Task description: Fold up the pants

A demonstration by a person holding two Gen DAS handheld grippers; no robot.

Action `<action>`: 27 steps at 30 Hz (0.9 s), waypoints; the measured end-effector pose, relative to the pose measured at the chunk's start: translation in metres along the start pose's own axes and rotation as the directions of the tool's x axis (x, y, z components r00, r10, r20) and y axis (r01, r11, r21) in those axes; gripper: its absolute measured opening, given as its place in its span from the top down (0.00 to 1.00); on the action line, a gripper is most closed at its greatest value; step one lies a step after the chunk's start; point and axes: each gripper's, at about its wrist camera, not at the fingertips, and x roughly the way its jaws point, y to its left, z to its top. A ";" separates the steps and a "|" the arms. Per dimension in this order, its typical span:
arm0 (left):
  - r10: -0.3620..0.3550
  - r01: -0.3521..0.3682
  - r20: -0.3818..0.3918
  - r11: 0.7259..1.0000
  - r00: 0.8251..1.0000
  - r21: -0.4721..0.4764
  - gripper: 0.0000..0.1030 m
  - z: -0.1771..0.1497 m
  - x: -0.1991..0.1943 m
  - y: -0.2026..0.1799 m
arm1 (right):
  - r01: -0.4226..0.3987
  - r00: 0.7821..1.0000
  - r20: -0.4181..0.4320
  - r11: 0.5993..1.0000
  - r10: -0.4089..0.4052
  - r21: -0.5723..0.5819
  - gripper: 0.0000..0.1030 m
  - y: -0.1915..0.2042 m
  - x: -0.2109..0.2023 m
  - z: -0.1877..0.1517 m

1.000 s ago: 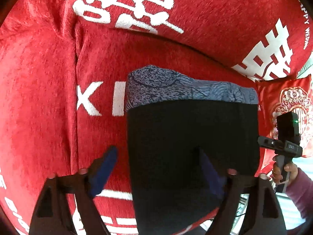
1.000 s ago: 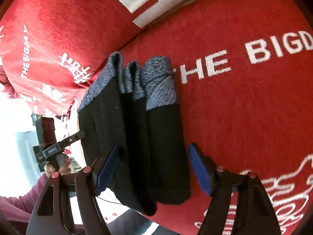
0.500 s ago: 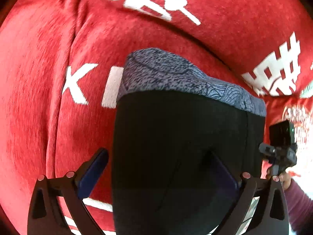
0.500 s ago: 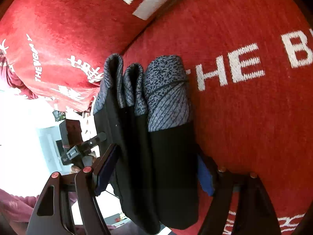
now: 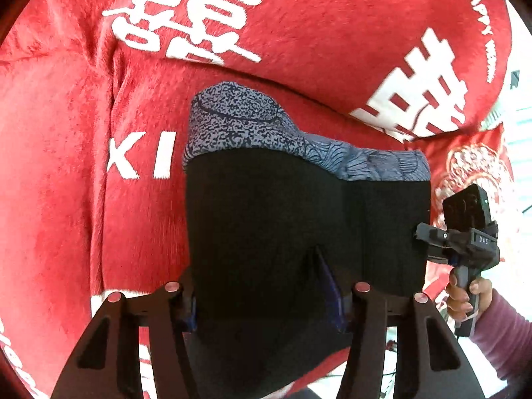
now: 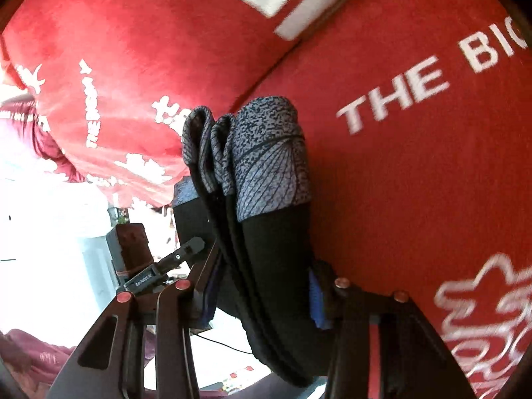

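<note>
The folded pants (image 5: 272, 212) are black with a grey patterned waistband (image 5: 239, 126), stacked in several layers on a red sofa seat (image 5: 60, 179). My left gripper (image 5: 262, 286) is shut on the near end of the bundle. In the right wrist view the same pants (image 6: 269, 239) stand on edge with the layers side by side, and my right gripper (image 6: 262, 289) is shut on them. The right gripper also shows at the right edge of the left wrist view (image 5: 465, 232), held by a hand.
The red sofa back cushion (image 5: 299, 33) with white lettering rises behind the pants. A small red pillow (image 5: 472, 159) lies at the right. The seat's front edge is just below the grippers, with a bright floor beyond (image 6: 50, 266).
Both grippers were open around the pants a second ago. Both have moved in and closed on the near end of the bundle.
</note>
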 end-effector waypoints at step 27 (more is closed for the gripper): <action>0.335 -0.336 0.022 0.941 0.942 0.038 0.00 -0.064 -0.011 0.054 | 0.441 0.895 0.074 0.897 -0.440 -0.004 0.22 0.007 0.043 -0.089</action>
